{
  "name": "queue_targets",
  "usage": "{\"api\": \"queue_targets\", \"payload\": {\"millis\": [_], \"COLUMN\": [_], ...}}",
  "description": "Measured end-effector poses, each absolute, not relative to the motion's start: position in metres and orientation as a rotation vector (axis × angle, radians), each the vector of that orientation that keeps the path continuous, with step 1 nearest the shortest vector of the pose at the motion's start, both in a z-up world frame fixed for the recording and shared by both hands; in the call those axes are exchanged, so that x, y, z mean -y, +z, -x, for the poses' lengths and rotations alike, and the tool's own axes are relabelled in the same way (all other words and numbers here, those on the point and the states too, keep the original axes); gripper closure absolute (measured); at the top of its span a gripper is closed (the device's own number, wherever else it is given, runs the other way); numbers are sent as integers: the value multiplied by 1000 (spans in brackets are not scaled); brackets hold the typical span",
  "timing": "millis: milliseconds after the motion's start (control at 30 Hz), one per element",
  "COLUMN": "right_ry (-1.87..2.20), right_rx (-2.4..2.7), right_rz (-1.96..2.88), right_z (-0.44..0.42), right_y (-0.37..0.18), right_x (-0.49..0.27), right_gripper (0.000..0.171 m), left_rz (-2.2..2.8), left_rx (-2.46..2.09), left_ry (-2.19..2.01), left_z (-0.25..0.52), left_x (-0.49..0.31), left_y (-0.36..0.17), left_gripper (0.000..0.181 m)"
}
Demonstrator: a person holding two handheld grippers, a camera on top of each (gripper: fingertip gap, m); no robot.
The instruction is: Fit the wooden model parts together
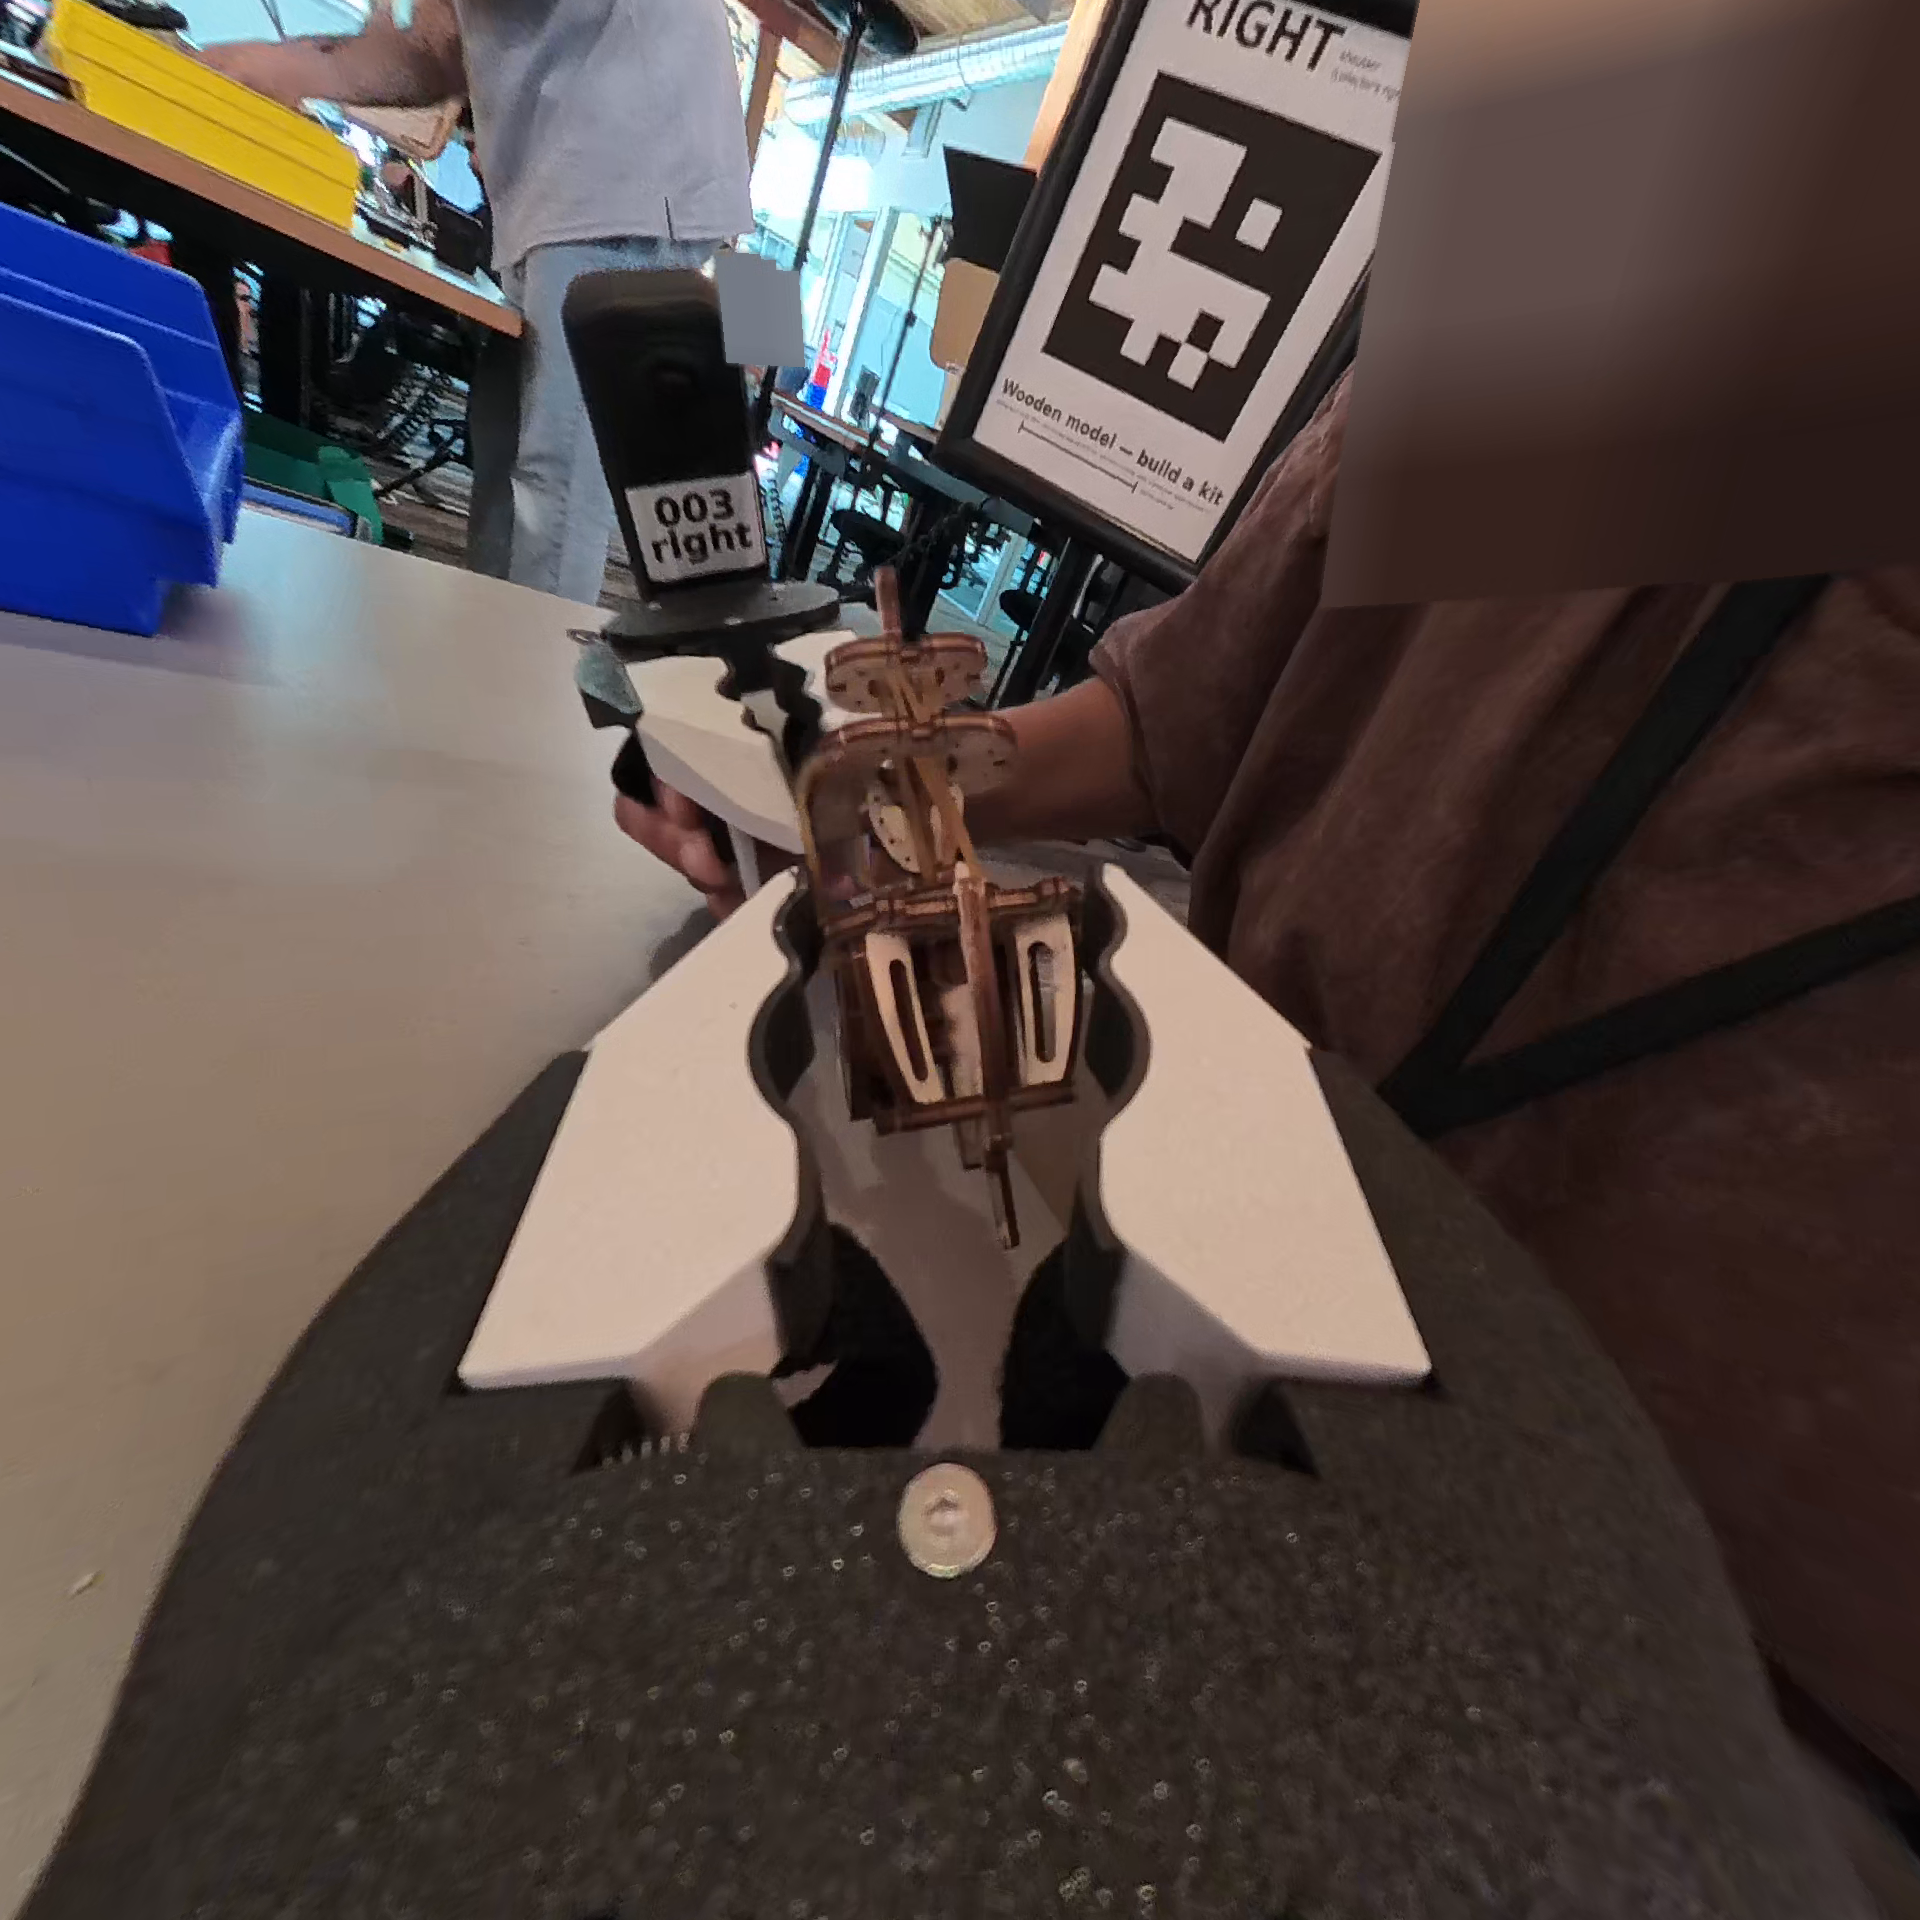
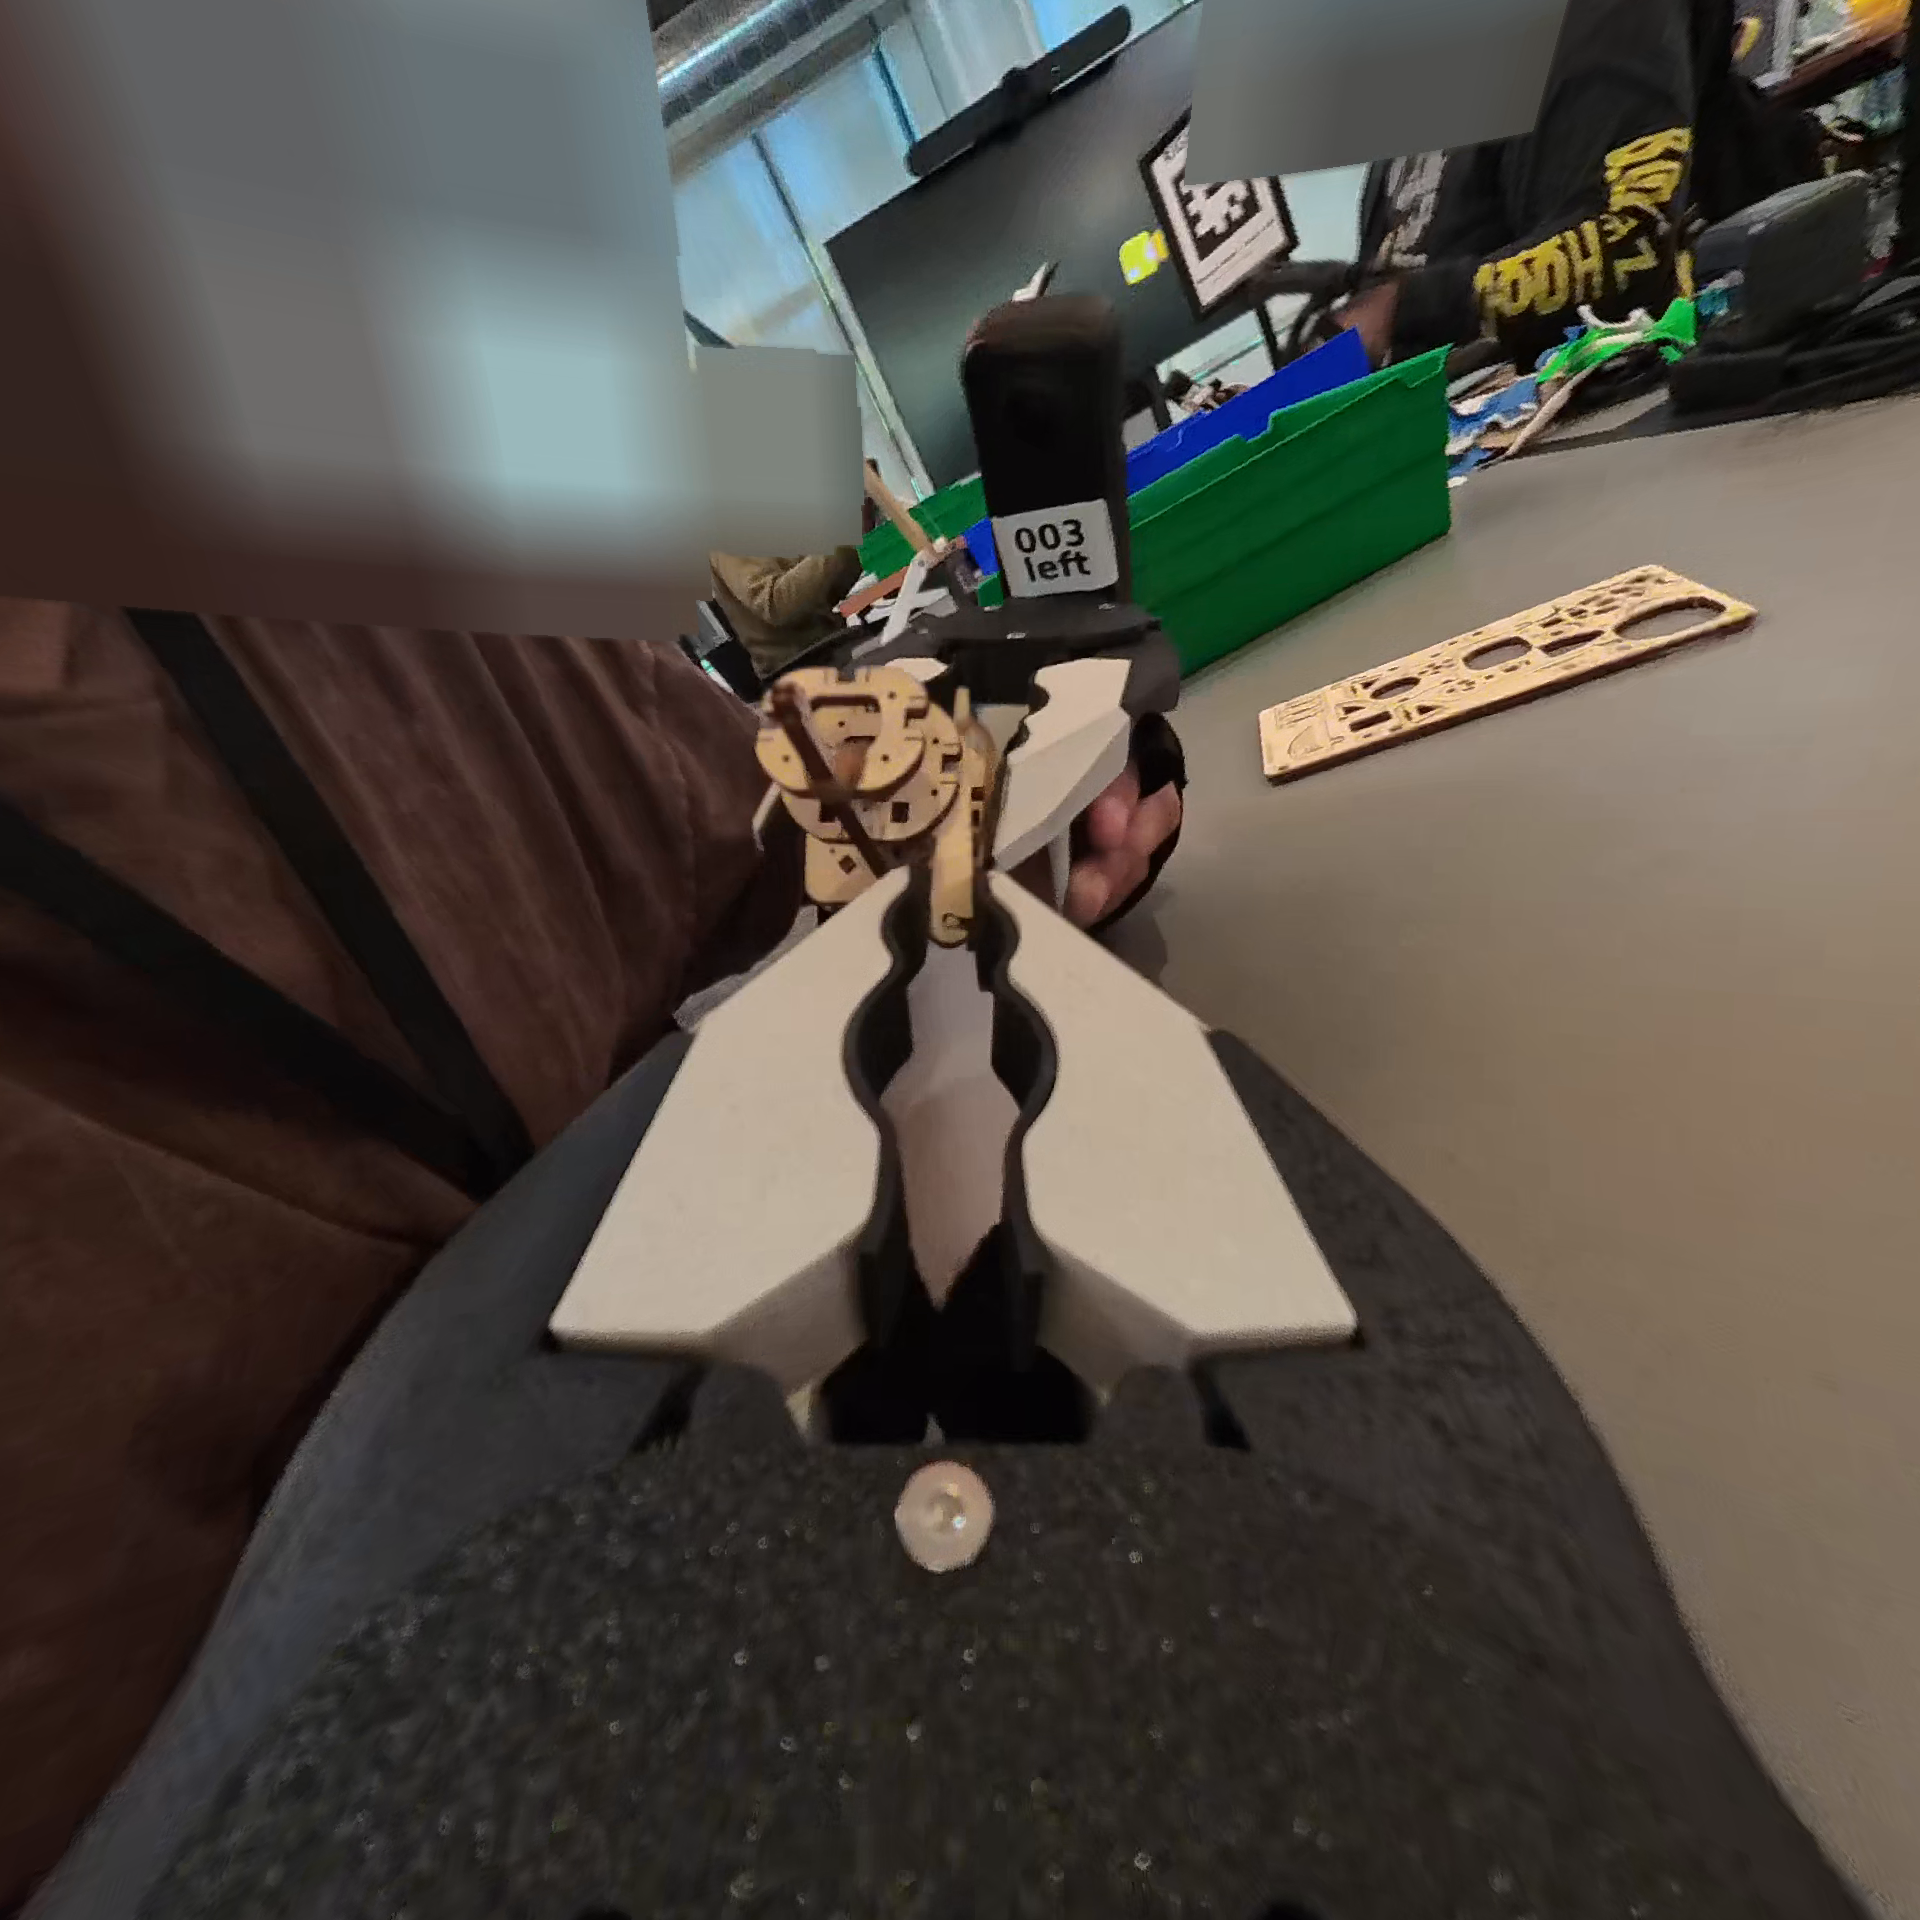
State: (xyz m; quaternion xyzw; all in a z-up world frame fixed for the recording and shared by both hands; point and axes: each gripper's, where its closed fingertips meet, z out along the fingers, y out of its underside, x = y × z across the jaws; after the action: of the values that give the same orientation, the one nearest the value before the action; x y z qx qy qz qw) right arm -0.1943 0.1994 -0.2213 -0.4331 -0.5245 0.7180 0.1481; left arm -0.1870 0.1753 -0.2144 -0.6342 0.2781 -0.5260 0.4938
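Both tongs grip wooden model (image 1: 940,935): left tongs (image 1: 940,914), right tongs (image 2: 940,894); long axis spans them.

Green bin (image 2: 1299,520) and wooden sheet (image 2: 1496,670) flank bare table (image 2: 1558,1039).

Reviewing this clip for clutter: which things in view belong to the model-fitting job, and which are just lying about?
In the job:
- wooden model, held between the left gripper fingers
- right gripper, closed on the model's edge
- punched wooden parts sheet

Lying about:
- green bin
- blue bin
- yellow bins
- framed marker sign
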Motion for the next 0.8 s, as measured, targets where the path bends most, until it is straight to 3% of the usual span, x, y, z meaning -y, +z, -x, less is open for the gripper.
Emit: {"api": "queue_targets", "payload": {"millis": [500, 800], "right_ry": [2263, 1200], "right_rx": [1032, 1724], "right_rz": [1536, 1665], "right_z": [202, 187], "right_y": [-211, -285], "right_x": [-256, -289], "right_gripper": [171, 165], "left_rz": [1619, 1672], "left_rx": [-746, -729], "left_ry": [-1112, -966], "left_z": [180, 203], "left_x": [-178, -194], "left_y": [-228, -237], "left_gripper": [133, 133]}}
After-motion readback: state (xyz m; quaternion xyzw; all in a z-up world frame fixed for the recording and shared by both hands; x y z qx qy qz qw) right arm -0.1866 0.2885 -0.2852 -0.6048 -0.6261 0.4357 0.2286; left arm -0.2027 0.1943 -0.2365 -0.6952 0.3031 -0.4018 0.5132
